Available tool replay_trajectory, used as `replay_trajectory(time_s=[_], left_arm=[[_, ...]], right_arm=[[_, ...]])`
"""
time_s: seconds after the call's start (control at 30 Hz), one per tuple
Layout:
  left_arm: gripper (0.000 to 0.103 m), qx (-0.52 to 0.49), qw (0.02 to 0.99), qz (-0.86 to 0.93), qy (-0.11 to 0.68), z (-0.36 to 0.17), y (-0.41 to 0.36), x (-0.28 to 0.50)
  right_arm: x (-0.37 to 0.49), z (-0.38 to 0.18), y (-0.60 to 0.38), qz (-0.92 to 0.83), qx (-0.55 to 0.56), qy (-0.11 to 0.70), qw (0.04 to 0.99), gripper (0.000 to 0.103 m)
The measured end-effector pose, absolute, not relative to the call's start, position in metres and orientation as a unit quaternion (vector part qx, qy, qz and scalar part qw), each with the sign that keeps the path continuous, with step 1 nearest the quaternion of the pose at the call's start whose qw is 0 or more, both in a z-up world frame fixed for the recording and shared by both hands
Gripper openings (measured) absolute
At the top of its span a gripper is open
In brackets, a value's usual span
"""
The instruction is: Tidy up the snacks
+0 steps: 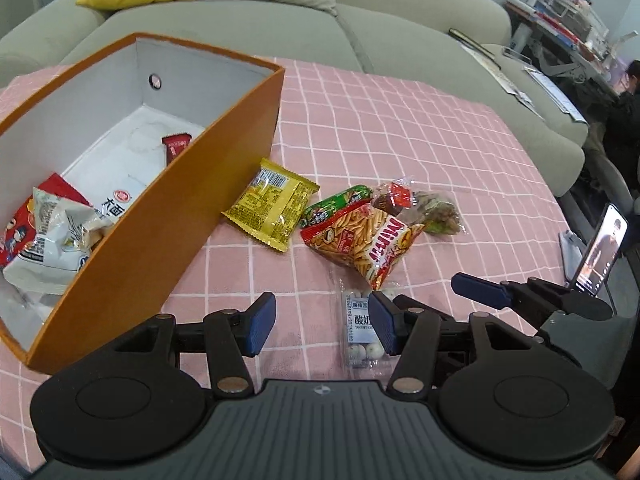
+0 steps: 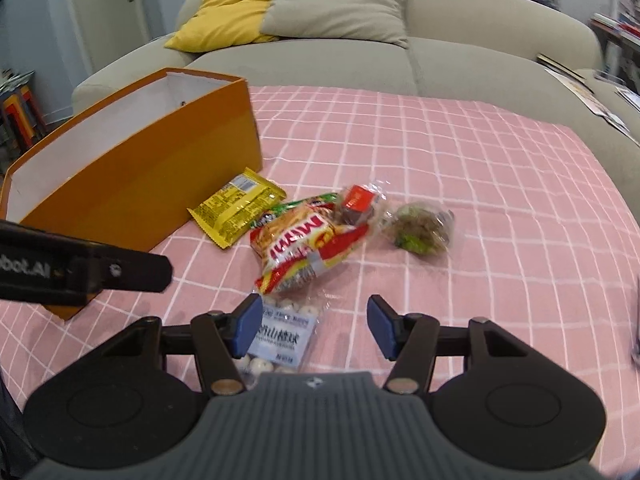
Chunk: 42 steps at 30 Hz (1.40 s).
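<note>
Snacks lay heaped on the pink checked cloth (image 1: 400, 128) beside an orange box (image 1: 160, 232) already holding several packets. Both claws, left gripper (image 1: 322, 326) and right gripper (image 2: 312, 326), hung open and empty above a clear pack of yogurt balls (image 2: 280, 340).
</note>
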<state>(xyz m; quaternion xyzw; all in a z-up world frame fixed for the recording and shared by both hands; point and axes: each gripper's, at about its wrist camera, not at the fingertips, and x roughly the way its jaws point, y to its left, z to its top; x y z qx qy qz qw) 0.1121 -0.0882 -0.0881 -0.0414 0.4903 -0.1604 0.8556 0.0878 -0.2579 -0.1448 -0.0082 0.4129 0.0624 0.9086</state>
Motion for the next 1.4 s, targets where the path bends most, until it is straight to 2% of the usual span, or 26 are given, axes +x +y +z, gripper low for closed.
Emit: replay_trajectory(time_s=[0.1, 0.23, 0.53, 0.7, 0.97, 1.03, 1.23, 1.4], left_arm=[[0.063, -0.043, 0.851, -0.153, 0.500, -0.092, -0.087, 0.118], [0.063, -0.032, 0.847, -0.145, 0.511, -0.099, -0.087, 0.122], [0.063, -0.012, 0.841, -0.139, 0.523, -0.106, -0.089, 0.124], [0.063, -0.015, 0.840, -0.152, 0.521, -0.107, -0.096, 0.126], [0.063, -0.043, 0.832, -0.167, 0.528, -0.108, -0.108, 0.131], [0.070, -0.065, 0.828, -0.171, 0.530, -0.109, -0.112, 0.134], [0.081, -0.143, 0.816, -0.158, 0.537, -0.115, -0.128, 0.154], [0.081, -0.194, 0.802, -0.117, 0.553, -0.125, -0.139, 0.175]], right_arm=[[0.098, -0.150, -0.256, 0.072, -0.018, 0.431, 0.899, 0.062], [0.100, -0.159, -0.258, 0.079, 0.033, 0.462, 0.882, 0.069], [0.103, -0.184, -0.241, 0.070, 0.044, 0.489, 0.868, 0.069], [0.106, -0.183, -0.238, 0.066, 0.033, 0.489, 0.869, 0.061], [0.098, -0.177, -0.270, 0.033, 0.021, 0.498, 0.866, 0.058], [0.095, -0.175, -0.282, 0.020, 0.014, 0.497, 0.868, 0.058], [0.107, -0.171, -0.311, -0.008, 0.008, 0.493, 0.870, 0.058], [0.117, -0.171, -0.319, -0.002, 0.002, 0.492, 0.870, 0.059]])
